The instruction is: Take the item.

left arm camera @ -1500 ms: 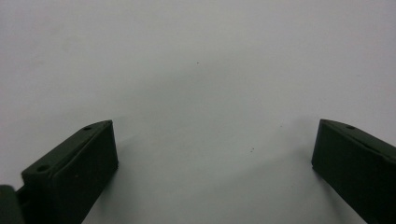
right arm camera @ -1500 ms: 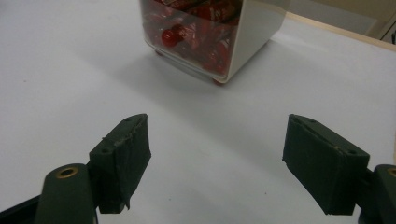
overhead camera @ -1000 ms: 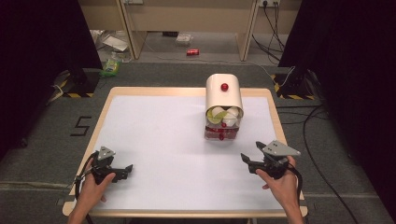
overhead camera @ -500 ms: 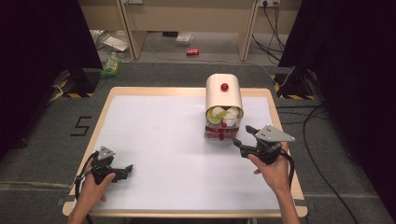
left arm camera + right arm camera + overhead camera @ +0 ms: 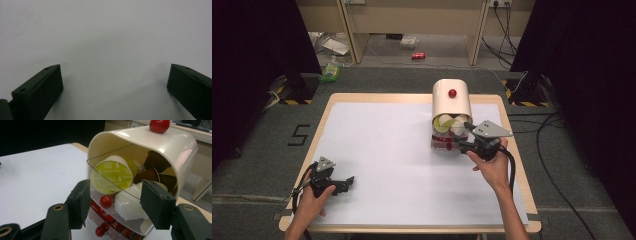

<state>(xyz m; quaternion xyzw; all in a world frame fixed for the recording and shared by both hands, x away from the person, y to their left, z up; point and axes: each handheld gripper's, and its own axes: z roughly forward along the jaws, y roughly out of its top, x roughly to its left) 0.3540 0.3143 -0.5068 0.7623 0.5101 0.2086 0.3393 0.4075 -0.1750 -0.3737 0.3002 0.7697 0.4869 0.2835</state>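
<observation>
The cream-coloured capsule dispenser (image 5: 451, 107) is seen right of centre in the high view, on the white-covered table (image 5: 377, 145), and the right gripper (image 5: 462, 146) is brought right up against its lower front. In the right gripper view the dispenser (image 5: 162, 147) takes up the centre and upper right of the frame, with a red knob (image 5: 159, 125) on its top, a clear front panel, and behind that a green-lidded capsule (image 5: 111, 177), a white capsule (image 5: 130, 206) and brown ones deeper in. A small red drawer knob (image 5: 106, 201) is framed between the two black pads (image 5: 79, 203), a smaller red knob showing below it at the bottom of the frame. The right jaws have just been closing, yet a clear gap is left on both sides of that knob, so nothing is gripped; the pads are judged short of contact. Over at the lower left of the high view, the left gripper (image 5: 343, 183) is kept low over the bare tabletop, and its jaws are spread wide in the left gripper view, with nothing but white surface (image 5: 105, 45) between the pads (image 5: 43, 92). So the approach looks nearly done, while the pinch on the knob, the pull of the drawer and any taking of a capsule are all judged to be left. The drawer appears shut, and no capsule is seen outside the dispenser.
</observation>
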